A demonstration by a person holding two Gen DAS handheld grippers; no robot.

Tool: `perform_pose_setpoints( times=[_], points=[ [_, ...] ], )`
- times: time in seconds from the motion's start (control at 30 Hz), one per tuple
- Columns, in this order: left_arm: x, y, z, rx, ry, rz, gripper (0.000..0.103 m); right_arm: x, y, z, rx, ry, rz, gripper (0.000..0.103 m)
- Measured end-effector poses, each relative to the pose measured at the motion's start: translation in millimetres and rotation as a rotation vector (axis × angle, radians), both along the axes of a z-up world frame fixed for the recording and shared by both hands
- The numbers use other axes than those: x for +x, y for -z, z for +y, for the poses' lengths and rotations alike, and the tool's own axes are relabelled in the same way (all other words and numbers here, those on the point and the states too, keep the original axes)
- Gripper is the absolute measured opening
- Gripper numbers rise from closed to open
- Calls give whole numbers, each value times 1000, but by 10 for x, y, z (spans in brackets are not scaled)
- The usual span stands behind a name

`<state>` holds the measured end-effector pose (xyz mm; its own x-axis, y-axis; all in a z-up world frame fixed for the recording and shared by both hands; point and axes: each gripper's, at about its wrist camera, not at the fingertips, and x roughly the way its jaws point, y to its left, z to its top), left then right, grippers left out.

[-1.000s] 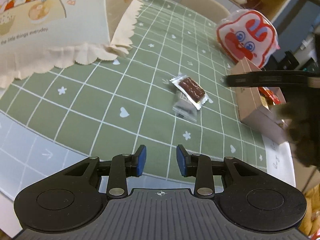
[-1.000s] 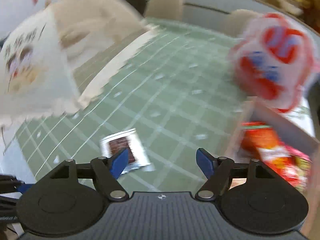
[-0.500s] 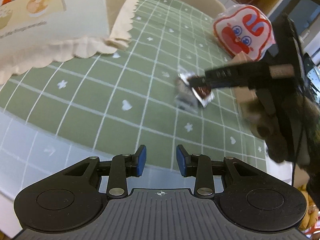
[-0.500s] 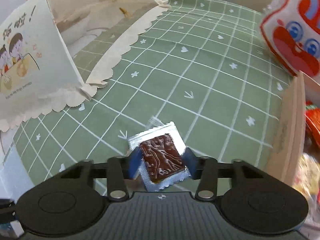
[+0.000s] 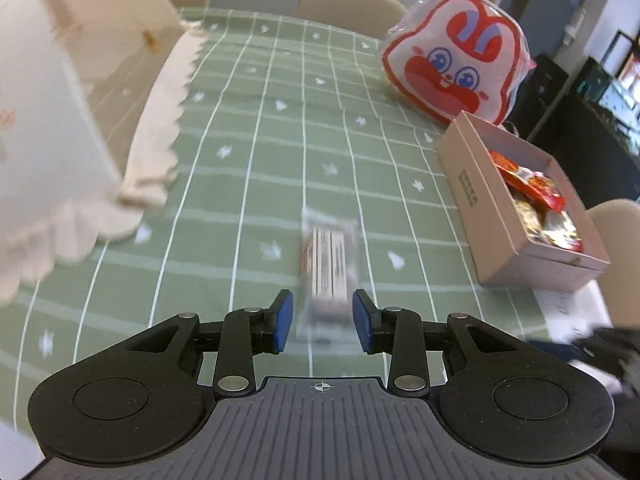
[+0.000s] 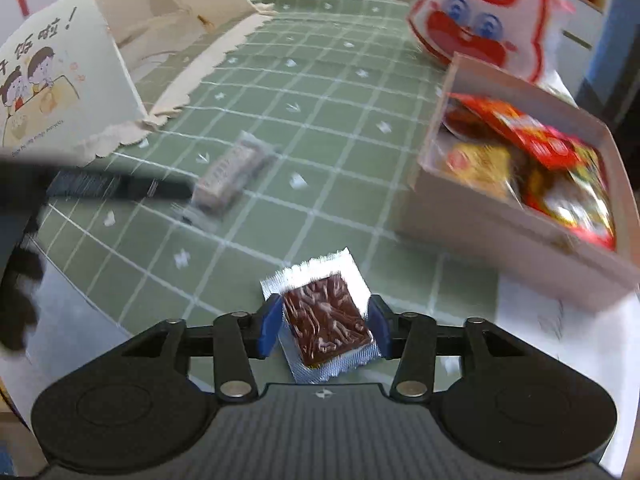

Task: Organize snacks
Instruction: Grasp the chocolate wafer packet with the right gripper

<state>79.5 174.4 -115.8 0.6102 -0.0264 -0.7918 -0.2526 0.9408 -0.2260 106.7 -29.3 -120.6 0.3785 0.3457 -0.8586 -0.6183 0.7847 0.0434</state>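
My right gripper [image 6: 325, 326] is shut on a brown snack in a silver wrapper [image 6: 326, 322] and holds it above the green checked tablecloth [image 6: 320, 128]. A second, clear-wrapped snack [image 5: 328, 264] lies on the cloth, its near end between the blue pads of my open left gripper [image 5: 322, 322]; it also shows, blurred, in the right wrist view [image 6: 232, 174]. The pink cardboard box [image 6: 504, 220] with several red and yellow snack packs stands at the right, and shows in the left wrist view [image 5: 472, 184].
A white and red rabbit-face bag [image 5: 456, 72] stands behind the box. A large cream paper bag with cartoon print [image 6: 64, 92] lies at the left. Beige chairs [image 5: 352, 0] stand beyond the table's far edge.
My right gripper lifted the brown snack off the cloth and swung toward the box. My left gripper moved forward to the clear-wrapped snack, which now lies between its pads.
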Motion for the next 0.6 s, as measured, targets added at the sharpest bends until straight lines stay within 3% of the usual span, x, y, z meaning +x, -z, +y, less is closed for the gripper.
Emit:
perform_pose_setpoints(
  times=[0.03,0.07,0.23,0.4,0.6],
  points=[
    [86,18,-16,21,6,3,37,-15,11,-51,-1,17,1,68],
    [154,34,-28,37,10,7,37,-32,27,-106,-1,39,1,71],
    [405,135,-68,69,18,25,37,-96,152,-303,-15,98,46,71],
    [500,225,-136,104,39,41,44,-266,214,-384,-37,105,-12,82],
    [428,227,-280,155,95,45,45,-302,252,-462,-22,137,-21,96]
  ],
)
